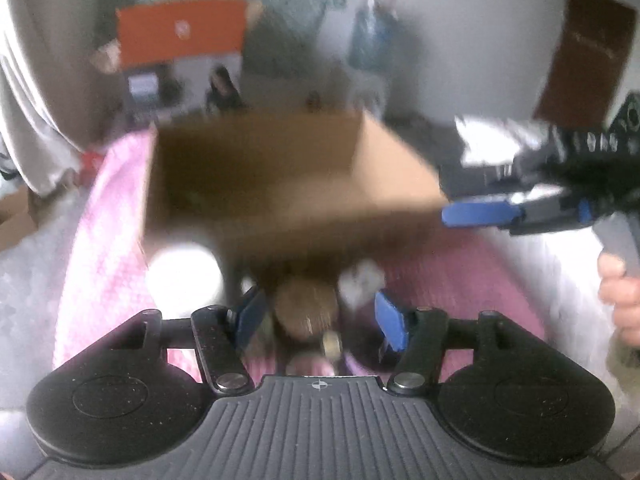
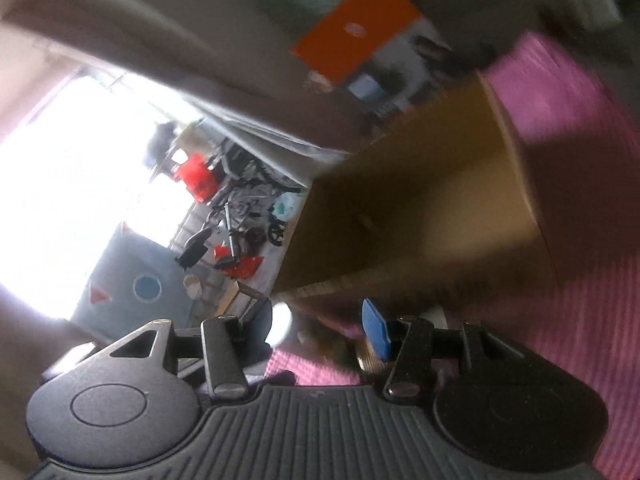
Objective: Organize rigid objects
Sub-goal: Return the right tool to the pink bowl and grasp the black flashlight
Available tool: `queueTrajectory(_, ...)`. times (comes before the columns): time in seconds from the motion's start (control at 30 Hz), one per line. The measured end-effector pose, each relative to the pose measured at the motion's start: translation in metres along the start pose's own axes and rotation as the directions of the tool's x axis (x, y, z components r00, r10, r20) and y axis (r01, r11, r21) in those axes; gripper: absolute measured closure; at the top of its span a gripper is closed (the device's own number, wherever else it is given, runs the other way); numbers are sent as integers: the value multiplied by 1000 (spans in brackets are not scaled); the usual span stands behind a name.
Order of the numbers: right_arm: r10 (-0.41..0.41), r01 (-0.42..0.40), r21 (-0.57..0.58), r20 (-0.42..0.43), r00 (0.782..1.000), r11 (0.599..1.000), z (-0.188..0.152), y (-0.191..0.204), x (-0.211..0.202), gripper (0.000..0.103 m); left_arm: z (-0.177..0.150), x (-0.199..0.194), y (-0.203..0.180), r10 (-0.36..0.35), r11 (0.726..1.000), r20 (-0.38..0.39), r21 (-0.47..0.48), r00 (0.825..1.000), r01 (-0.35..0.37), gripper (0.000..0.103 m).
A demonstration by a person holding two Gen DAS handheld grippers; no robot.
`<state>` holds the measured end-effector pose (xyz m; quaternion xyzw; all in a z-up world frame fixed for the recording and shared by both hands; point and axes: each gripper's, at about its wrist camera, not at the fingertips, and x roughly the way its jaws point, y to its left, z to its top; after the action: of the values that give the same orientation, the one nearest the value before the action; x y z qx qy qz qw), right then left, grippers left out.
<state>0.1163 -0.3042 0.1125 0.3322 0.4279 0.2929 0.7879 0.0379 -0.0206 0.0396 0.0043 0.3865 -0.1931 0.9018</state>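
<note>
An open cardboard box [image 1: 280, 184] stands on a pink cloth [image 1: 104, 216], badly blurred. In front of it lie a brown round object [image 1: 306, 308], a white round object [image 1: 184, 276] and a small white piece [image 1: 362, 278]. My left gripper [image 1: 320, 320] is open, its blue pads on either side of the brown object and apart from it. My right gripper [image 1: 476, 196] reaches in from the right near the box's right corner, held by a hand [image 1: 620, 296]. In the right wrist view the right gripper [image 2: 316, 322] is open and empty, close to the box [image 2: 420, 208].
An orange and white carton [image 1: 180, 32] stands behind the box, and a dark door [image 1: 584, 56] is at the far right. A small brass item [image 1: 332, 342] lies near my left gripper. In the right wrist view a bright window [image 2: 72, 200] and floor clutter [image 2: 236, 216] show at left.
</note>
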Motion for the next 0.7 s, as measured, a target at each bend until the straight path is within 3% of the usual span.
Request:
queueTrajectory(0.13, -32, 27, 156, 31, 999, 987, -23, -40, 10, 52, -19, 28, -11, 17, 998, -66, 68, 998, -12, 47)
queueTrajectory(0.27, -113, 104, 173, 39, 993, 979, -28, -61, 21, 52, -19, 39, -30, 7, 981, -46, 192, 999, 2, 52)
queueTrajectory(0.4, -147, 139, 180, 28, 989, 974, -34, -75, 31, 52, -17, 49, -39, -30, 972, -57, 232, 998, 43, 60)
queueTrajectory(0.53, -126, 123, 203, 3, 992, 971, -37, -89, 45, 54, -21, 63, -45, -68, 970, -107, 227, 992, 91, 69)
queueTrajectory(0.7, -55, 58, 230, -19, 998, 971, -45, -99, 48, 61, -31, 72, -55, -75, 966, -154, 236, 985, 111, 70)
